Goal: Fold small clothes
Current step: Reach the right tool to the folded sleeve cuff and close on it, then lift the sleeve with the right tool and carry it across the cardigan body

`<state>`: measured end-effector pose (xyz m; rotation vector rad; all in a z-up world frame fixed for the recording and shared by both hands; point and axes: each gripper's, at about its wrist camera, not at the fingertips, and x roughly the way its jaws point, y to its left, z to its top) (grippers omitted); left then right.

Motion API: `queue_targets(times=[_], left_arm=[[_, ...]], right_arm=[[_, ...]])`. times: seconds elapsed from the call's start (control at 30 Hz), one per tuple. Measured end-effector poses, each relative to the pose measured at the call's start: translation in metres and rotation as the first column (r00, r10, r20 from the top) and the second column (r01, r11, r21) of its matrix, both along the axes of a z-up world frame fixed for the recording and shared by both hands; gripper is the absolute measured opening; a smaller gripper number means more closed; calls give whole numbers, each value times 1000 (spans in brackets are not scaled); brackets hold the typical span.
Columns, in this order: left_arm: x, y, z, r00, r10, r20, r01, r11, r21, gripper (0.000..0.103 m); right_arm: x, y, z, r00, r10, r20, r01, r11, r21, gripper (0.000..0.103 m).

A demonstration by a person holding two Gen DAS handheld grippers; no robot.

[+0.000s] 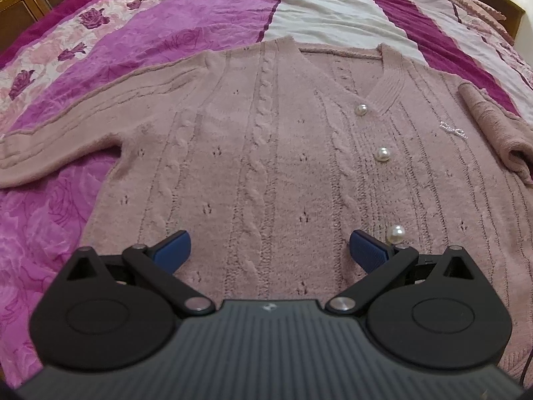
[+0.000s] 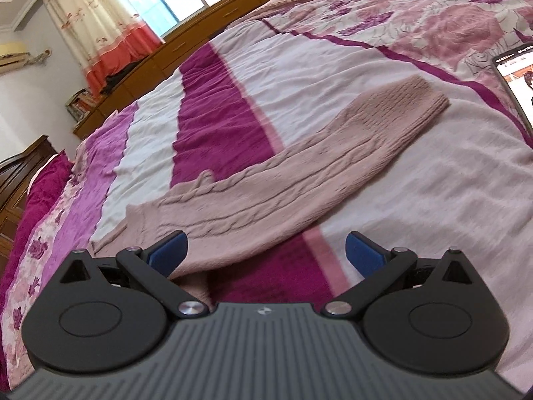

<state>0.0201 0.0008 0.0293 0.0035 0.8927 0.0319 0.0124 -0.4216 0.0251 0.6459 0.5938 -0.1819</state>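
A dusty-pink cable-knit cardigan (image 1: 266,153) with pearl buttons (image 1: 382,154) lies flat, front up, on the bed. Its left sleeve (image 1: 56,126) stretches out to the left. My left gripper (image 1: 269,250) is open and empty, hovering over the cardigan's lower body. In the right wrist view the other sleeve (image 2: 299,173) lies stretched across the bedspread toward the far right, cuff (image 2: 423,100) at its end. My right gripper (image 2: 266,253) is open and empty above the sleeve's shoulder end; its left fingertip (image 2: 170,253) is over the knit.
The bed has a pink, magenta and white floral bedspread (image 1: 100,50). A phone with a lit screen (image 2: 516,76) lies on the bed at the right. A wooden headboard and cabinets (image 2: 186,43) and a curtained window (image 2: 133,3) lie beyond the bed.
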Motion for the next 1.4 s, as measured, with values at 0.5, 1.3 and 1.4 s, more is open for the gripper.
queue_targets(times=[0.5, 1.3, 1.4], left_arm=[[7, 0, -14, 999, 1, -39, 0, 1000, 16, 103], [4, -7, -19, 1000, 2, -3, -2, 999, 49, 103], [3, -6, -20, 1000, -4, 3, 3, 999, 47, 103]], right_arm=[[32, -42, -28, 995, -92, 48, 86, 989, 123, 103], [39, -71, -39, 953, -264, 145, 229, 948, 223, 15], [35, -69, -28, 951, -252, 181, 214, 955, 207, 8]])
